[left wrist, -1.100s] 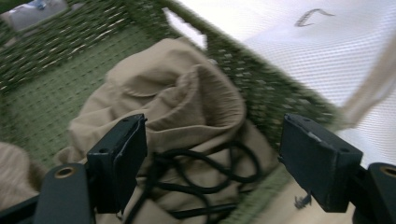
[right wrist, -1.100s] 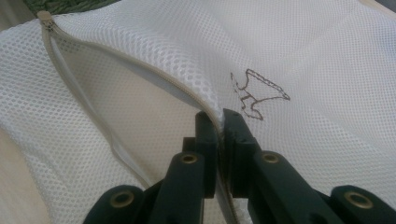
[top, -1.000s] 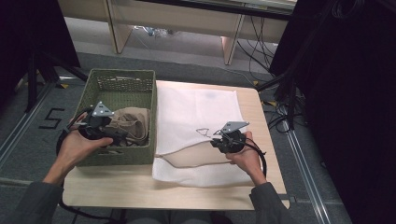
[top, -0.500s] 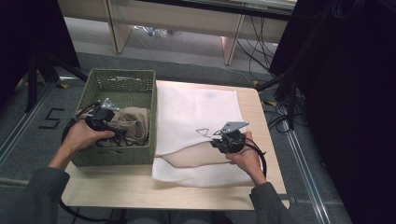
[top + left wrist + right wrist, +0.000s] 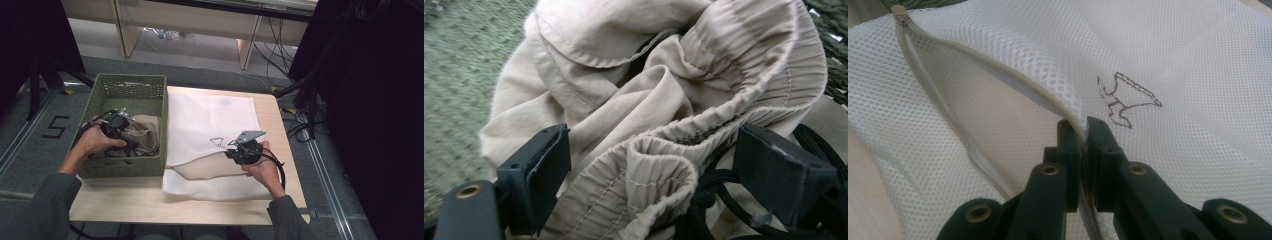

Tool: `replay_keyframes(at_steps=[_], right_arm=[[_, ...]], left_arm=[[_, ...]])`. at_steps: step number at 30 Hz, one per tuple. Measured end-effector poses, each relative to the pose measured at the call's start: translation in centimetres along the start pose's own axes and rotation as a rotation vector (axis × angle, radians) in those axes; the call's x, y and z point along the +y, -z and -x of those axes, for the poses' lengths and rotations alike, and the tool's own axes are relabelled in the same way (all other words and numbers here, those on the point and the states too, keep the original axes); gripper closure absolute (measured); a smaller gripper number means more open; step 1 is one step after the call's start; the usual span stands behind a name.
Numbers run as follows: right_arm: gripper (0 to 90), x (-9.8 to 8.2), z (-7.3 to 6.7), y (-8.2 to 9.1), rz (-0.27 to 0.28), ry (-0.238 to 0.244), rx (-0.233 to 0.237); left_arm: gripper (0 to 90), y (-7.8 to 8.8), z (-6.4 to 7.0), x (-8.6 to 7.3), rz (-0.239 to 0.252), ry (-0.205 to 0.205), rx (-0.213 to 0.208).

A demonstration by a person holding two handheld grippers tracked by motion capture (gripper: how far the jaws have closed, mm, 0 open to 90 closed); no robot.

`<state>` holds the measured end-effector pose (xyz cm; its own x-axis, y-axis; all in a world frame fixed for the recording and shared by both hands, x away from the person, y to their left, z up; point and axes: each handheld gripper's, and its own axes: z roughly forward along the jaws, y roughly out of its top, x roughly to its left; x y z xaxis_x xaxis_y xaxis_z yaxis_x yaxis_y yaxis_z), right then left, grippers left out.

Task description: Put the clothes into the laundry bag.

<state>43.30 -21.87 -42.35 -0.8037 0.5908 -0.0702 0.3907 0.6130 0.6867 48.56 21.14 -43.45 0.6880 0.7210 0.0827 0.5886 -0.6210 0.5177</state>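
Fingers of the right gripper are clamped on the zipper edge of the mesh laundry bag, held open mid-surface. Left gripper fingers, just opened, straddle the beige garment, ungripped, in the green basket at the left edge; loading remains.

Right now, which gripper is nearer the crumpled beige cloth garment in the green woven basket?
Left. The left gripper is down in the basket, open around the garment. The right gripper is off beside it, shut on the white mesh bag.
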Motion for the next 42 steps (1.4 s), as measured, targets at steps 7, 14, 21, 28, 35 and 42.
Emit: replay_keyframes(at_steps=[7, 14, 21, 28, 35, 42], right_arm=[[86.2, 0.0, 0.1, 0.0, -0.001, 0.003, 0.001], [86.3, -0.1, 0.1, 0.1, -0.003, 0.004, 0.0], [86.3, -0.1, 0.1, 0.1, -0.004, -0.009, -0.002], [86.2, 0.0, 0.1, 0.2, -0.006, -0.004, -0.004], [86.2, 0.0, 0.0, 0.2, -0.009, -0.005, -0.001], [86.2, 0.0, 0.0, 0.3, -0.005, 0.003, 0.0]], left_arm=[[35.8, -2.0, -0.2, -0.7, -0.12, -0.005, -0.045], [53.9, -1.9, -0.9, -0.3, -0.034, 0.189, 0.103], [26.1, -2.7, -0.5, -0.3, -0.061, 0.143, 0.011], [0.0, -5.0, 0.1, -0.5, -0.161, 0.054, 0.05], [16.0, -5.5, 0.2, -0.3, -0.206, 0.03, 0.08], [51.6, -4.4, -0.5, -0.6, -0.149, 0.074, 0.064]])
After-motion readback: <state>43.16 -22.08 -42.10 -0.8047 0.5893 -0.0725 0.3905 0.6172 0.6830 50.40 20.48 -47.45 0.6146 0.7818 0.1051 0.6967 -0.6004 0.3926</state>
